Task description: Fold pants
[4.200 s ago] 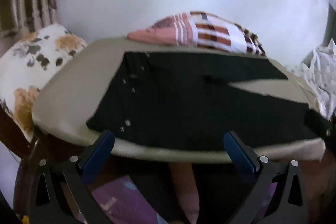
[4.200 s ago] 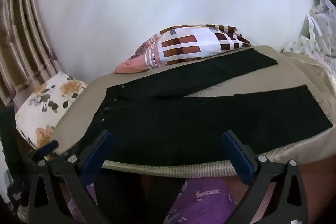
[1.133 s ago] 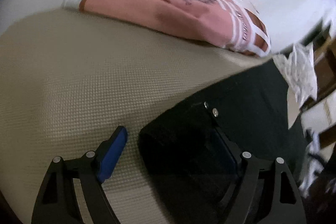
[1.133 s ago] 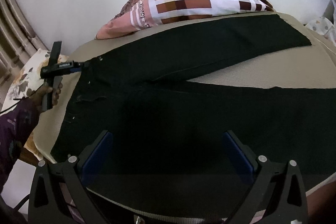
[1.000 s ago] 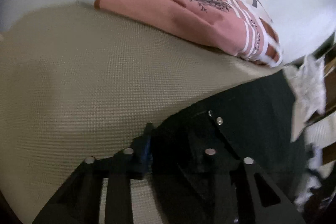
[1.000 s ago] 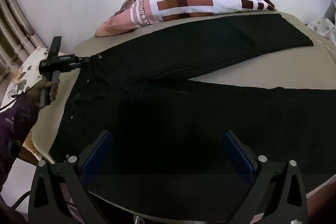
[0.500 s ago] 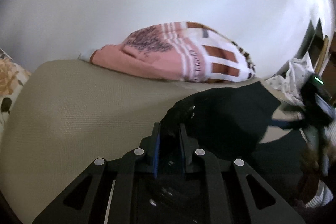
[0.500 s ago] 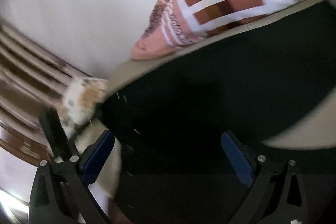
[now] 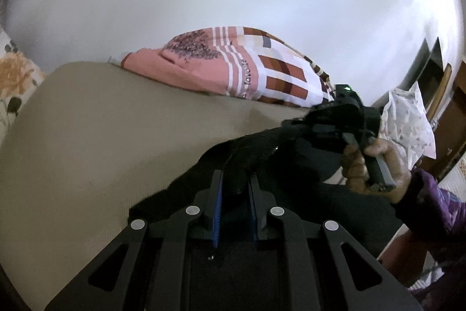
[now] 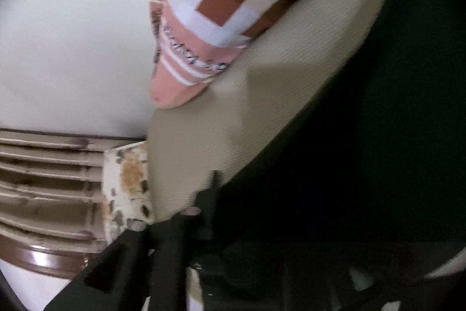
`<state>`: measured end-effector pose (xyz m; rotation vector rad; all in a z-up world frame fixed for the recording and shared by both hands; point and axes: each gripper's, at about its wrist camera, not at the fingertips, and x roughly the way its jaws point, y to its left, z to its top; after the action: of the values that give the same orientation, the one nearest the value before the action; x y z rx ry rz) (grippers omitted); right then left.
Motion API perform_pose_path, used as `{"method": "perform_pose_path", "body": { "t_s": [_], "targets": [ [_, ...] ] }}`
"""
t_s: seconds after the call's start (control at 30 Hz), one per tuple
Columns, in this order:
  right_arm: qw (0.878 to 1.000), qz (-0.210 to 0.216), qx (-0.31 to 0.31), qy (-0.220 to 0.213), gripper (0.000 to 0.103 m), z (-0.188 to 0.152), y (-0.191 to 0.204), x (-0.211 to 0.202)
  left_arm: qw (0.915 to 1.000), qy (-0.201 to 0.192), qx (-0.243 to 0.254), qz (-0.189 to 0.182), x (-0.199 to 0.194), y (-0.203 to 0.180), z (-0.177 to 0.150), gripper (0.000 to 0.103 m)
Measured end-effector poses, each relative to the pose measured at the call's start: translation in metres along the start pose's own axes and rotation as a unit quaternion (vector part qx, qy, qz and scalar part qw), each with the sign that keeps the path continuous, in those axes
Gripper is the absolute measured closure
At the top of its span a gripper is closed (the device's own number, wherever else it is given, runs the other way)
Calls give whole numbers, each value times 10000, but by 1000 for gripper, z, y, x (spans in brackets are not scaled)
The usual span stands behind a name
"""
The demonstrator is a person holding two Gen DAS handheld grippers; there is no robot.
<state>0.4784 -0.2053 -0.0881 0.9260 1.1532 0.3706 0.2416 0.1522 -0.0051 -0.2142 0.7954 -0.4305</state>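
The black pants lie on a beige padded table. My left gripper is shut on the waistband corner and holds it lifted off the table. In the left wrist view the right gripper, held in a hand, is at the pants' cloth further right, also raised. In the right wrist view the pants fill the right side as a dark mass. My right gripper looks shut on the pants, its fingers mostly lost in the dark cloth and blur.
A pink and checked pillow lies at the table's far edge against a white wall. A floral cushion and a striped curtain stand at the left end. A white patterned bag and wooden furniture are at the right.
My left gripper closed on the waistband corner and lifted it. My right gripper swung left to the waistband, closed on the cloth and rose too.
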Motion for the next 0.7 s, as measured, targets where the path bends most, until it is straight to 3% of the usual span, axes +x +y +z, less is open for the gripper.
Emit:
{"method": "perform_pose_path", "body": {
  "t_s": [0.27,0.5,0.7],
  "targets": [
    [9957,-288,-838,-264,94,-91,9,-54,9983,322,-482,88,-24,10,-32,87],
    [9959,-359,-823,83,94,-176,-14,-68,9920,751,-975,267,-42,16,-84,86],
    [9970,-392,-484,463,94,-213,-49,-57,9861,1140,-1040,614,-42,15,-128,85]
  ]
}}
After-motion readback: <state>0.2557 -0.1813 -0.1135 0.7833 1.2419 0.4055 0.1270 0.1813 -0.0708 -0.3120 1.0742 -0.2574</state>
